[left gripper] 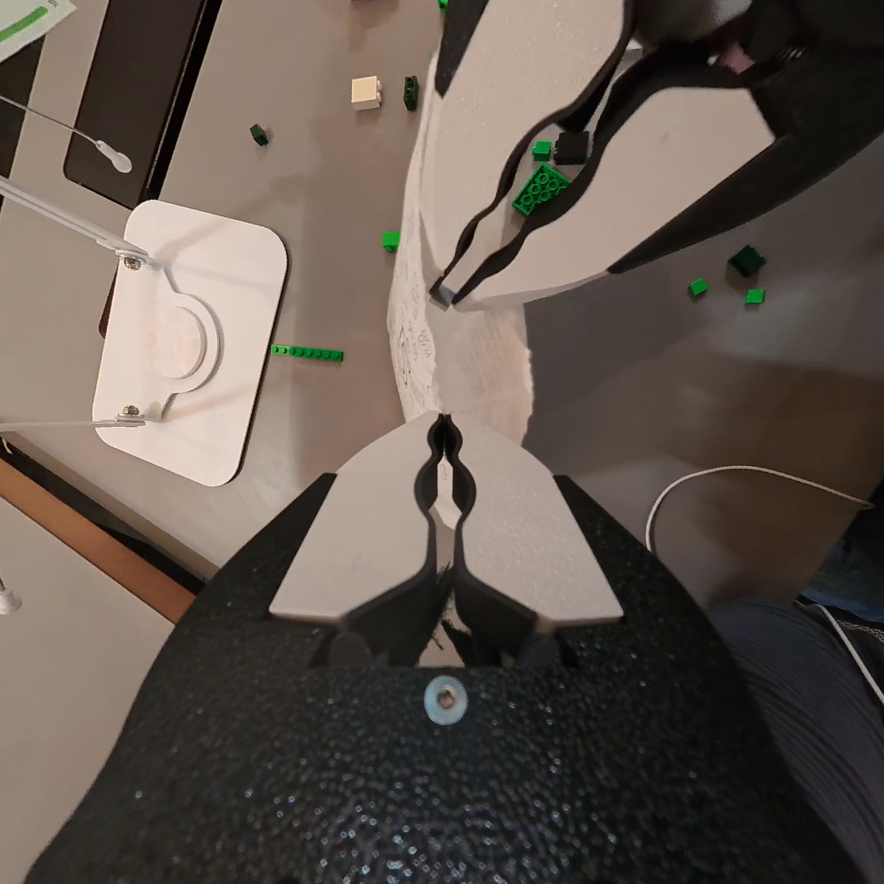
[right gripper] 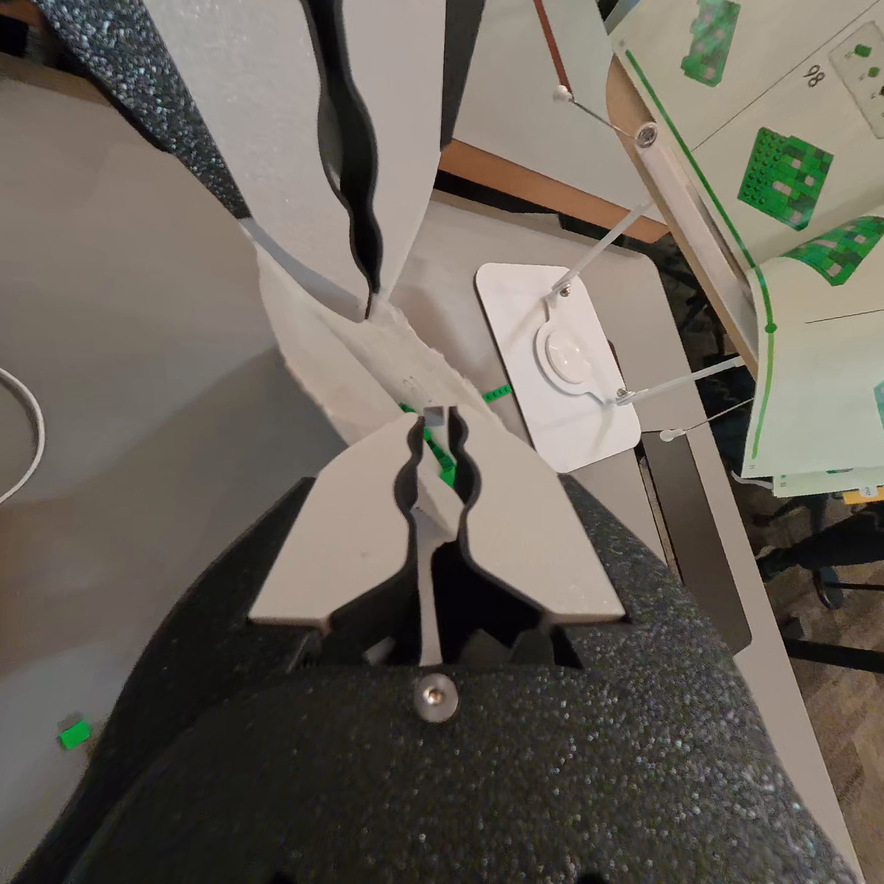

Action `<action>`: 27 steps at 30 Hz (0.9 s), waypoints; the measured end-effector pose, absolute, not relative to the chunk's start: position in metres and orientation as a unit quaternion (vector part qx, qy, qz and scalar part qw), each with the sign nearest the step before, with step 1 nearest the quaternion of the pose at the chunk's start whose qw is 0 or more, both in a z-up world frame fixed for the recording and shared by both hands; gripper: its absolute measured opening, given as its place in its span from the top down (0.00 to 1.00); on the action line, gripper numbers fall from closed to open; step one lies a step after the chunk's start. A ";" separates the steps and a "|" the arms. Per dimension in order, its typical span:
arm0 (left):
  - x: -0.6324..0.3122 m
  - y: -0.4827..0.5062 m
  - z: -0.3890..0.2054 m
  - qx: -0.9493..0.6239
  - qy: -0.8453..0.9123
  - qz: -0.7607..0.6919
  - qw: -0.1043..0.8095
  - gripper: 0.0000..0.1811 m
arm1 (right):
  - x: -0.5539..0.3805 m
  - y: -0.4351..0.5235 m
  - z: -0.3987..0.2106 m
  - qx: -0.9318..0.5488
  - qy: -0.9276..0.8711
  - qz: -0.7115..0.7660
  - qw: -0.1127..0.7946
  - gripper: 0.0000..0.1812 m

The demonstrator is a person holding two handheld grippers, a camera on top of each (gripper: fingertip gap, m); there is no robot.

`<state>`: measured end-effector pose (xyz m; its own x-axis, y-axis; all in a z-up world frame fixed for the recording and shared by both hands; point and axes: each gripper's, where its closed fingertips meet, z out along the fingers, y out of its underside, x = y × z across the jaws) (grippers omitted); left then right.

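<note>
A white paper bag [left gripper: 471, 354] with a torn edge hangs stretched between my two grippers above the grey table. My left gripper [left gripper: 444, 420] is shut on the bag's near torn edge. It also shows at the top of the right wrist view [right gripper: 370, 306], pinching the bag [right gripper: 382, 354]. My right gripper [right gripper: 436, 415] is shut on a small grey piece [right gripper: 435, 415] at the bag's other end, with a strip of the bag running between its fingers. In the left wrist view the right gripper [left gripper: 442, 297] comes in from the upper right.
A white stand base [left gripper: 191, 335] sits left on the table, holding an instruction booklet [right gripper: 789, 239]. Loose bricks lie around: a long green plate [left gripper: 306, 354], a white brick [left gripper: 366, 93], a green plate [left gripper: 540, 189], a black brick [left gripper: 571, 148]. A white cable [left gripper: 717, 473] lies at the right. Tip to tip, the grippers are about 5 cm apart.
</note>
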<state>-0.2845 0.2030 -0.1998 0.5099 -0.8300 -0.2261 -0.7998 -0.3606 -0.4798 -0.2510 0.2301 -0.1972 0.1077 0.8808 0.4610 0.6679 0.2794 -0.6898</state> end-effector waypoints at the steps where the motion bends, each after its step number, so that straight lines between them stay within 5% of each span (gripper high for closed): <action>1: -0.285 0.203 -0.199 -0.824 0.494 -0.026 0.275 1.00 | -0.251 0.231 -0.196 -0.588 -0.654 0.115 0.462 0.88; 3: -0.285 0.203 -0.200 -0.825 0.493 -0.026 0.275 1.00 | -0.250 0.232 -0.198 -0.592 -0.655 0.110 0.457 0.82; 27: -0.294 0.210 -0.201 -0.834 0.477 -0.020 0.279 1.00 | -0.230 0.199 -0.182 -0.576 -0.646 0.223 0.448 0.83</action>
